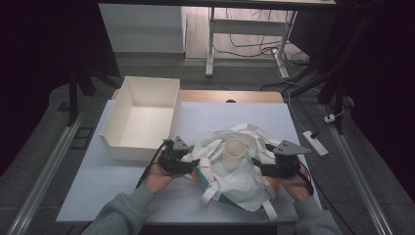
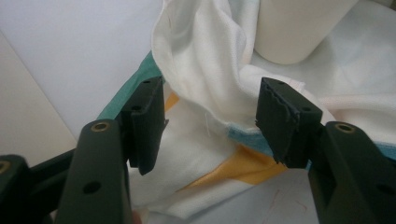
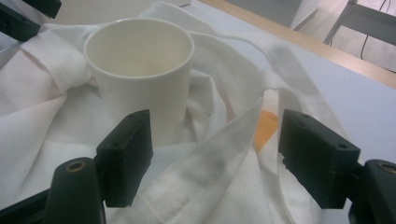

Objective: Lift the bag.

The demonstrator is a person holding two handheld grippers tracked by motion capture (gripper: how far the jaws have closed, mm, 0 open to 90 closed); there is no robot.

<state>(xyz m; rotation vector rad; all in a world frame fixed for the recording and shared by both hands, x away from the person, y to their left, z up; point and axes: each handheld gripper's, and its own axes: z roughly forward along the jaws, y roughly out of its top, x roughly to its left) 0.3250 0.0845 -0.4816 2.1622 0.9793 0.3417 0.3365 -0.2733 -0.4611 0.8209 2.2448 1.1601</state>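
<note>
Around the table (image 1: 122,191) the room is dark, with a grey floor (image 1: 44,142), a desk frame and loose cables (image 1: 254,49) behind. Its pale surface carries an empty white box (image 1: 142,117) at far left. A crumpled white cloth bag (image 1: 235,181) lies near the front edge, and a paper cup (image 1: 234,153) stands upright on it. Both left tongs (image 1: 195,161) and right tongs (image 1: 254,164) are released, with cloth folds between their jaws, not pressed.

cup (image 1: 234,153): cream | cloth bag (image 1: 240,183): white, teal and orange patches | box (image 1: 142,117): white
</note>
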